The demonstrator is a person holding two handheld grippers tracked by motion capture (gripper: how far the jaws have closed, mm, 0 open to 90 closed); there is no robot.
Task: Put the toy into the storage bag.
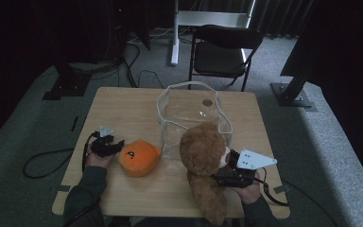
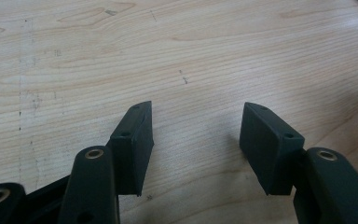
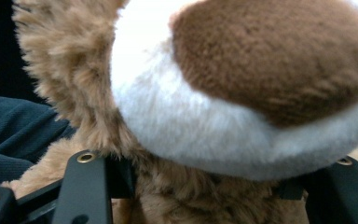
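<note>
A brown teddy bear is held upright near the table's front right, its legs hanging toward the front edge. My right gripper is shut on it from the right. In the right gripper view the bear's white muzzle and brown nose loom close, and the jaws of the right gripper sink into the fur below the head. An orange round plush with a dark mark lies at the front left. Just left of it, my left gripper stands open. The left gripper has bare wood between its pads.
A clear soft plastic bag with a white rim stands open at the middle of the wooden table, just behind the bear. A black folding chair stands beyond the far edge. A dark sleeve shows beside the bear.
</note>
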